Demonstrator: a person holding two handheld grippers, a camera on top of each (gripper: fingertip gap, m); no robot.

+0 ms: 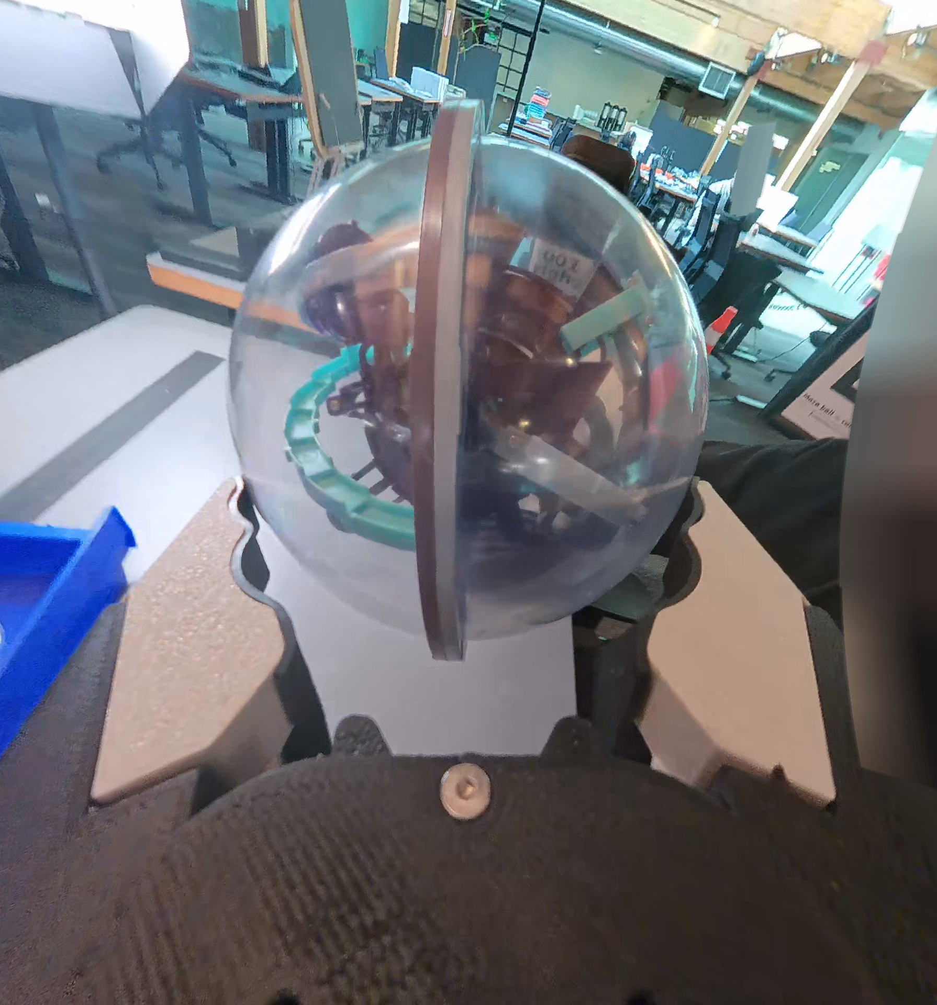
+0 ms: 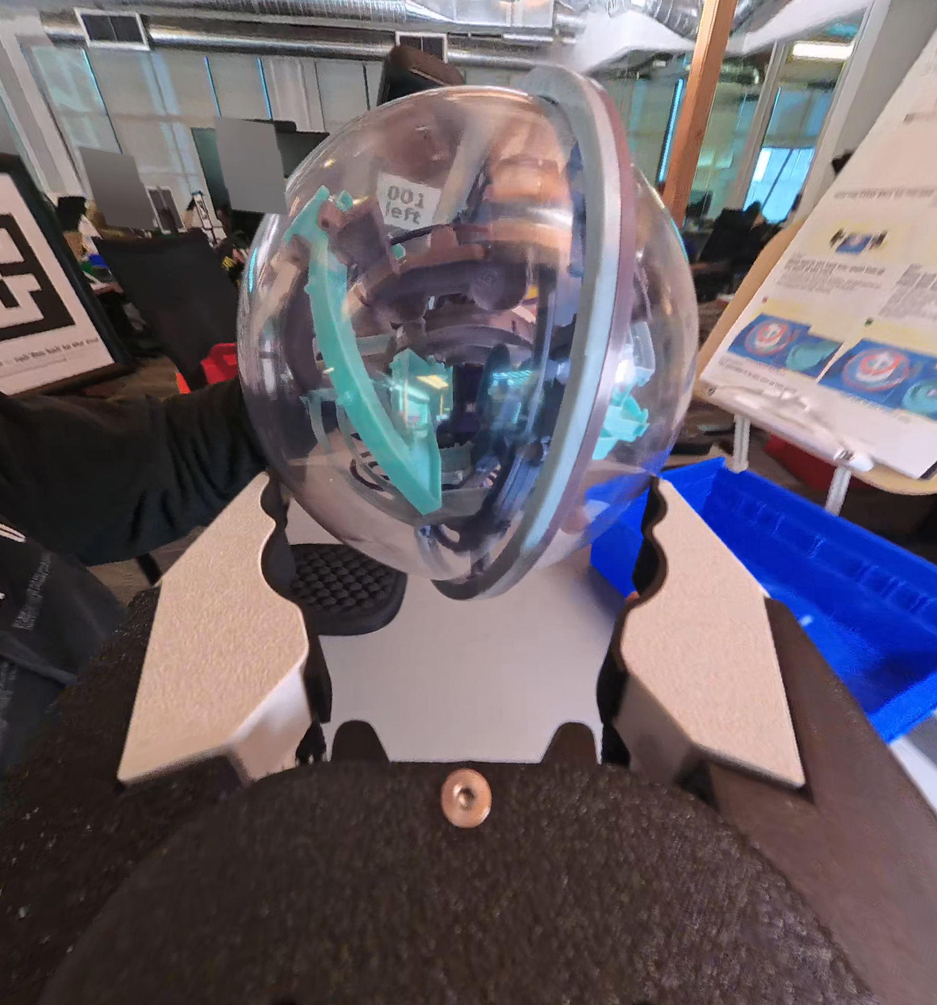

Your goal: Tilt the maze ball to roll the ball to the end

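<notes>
Two grippers share one maze ball (image 1: 466,380), and I take the left wrist view first. My left gripper (image 1: 469,492) has its jaws spread wide, and the wavy black pads (image 1: 249,522) press on the lower flanks of the clear sphere at frame centre. Its brown seam ring (image 1: 444,380) stands nearly upright, with a teal track (image 1: 314,467) inside on the left. A blue bin (image 1: 36,587) sits at the left edge on the pale table (image 1: 75,391).

In the right wrist view, my right gripper (image 2: 463,489) is likewise spread wide and clamped on the sphere (image 2: 455,326), pads (image 2: 276,522) touching both lower sides. There the seam ring leans right. The blue bin (image 2: 836,571) lies at lower right, and a dark sleeve (image 2: 102,462) reaches in from the left.
</notes>
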